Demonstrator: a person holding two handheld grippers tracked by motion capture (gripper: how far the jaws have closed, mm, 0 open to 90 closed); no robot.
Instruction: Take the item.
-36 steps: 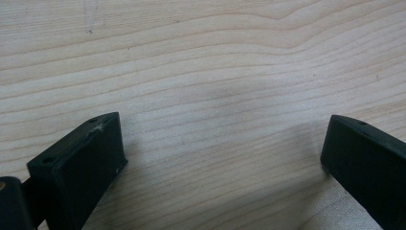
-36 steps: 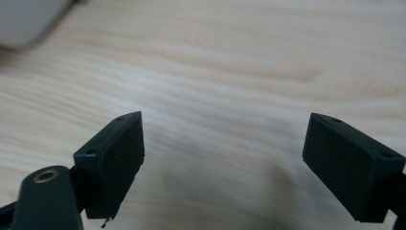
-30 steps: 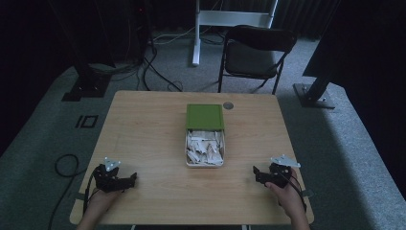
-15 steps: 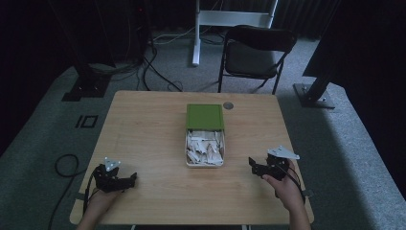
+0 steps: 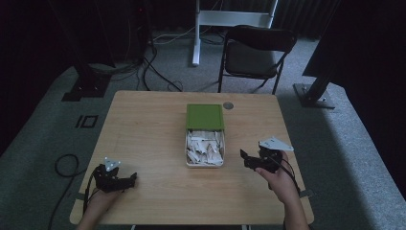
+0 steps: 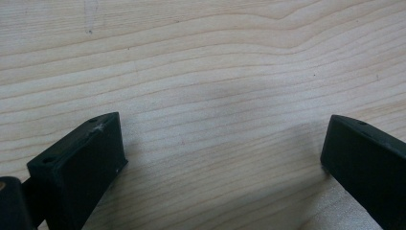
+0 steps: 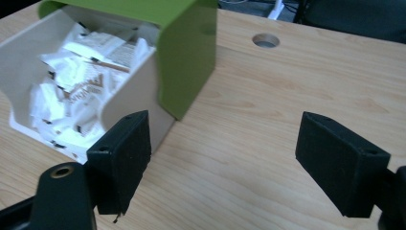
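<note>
Tongs, right (image 5: 245, 160) and left (image 5: 129, 179), gape empty; box (image 5: 205, 153) sits between.

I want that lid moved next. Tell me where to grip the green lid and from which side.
Grip the green lid by its right side wall, coming in from the right with the open right gripper. That wall hangs down outside the box, giving a thin edge to pinch.

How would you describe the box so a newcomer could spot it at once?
On the wooden table, look at the middle, ahead of the right gripper. The box is a white tray heaped with white paper packets; its green lid, slid back over the far half, sets it apart.
</note>
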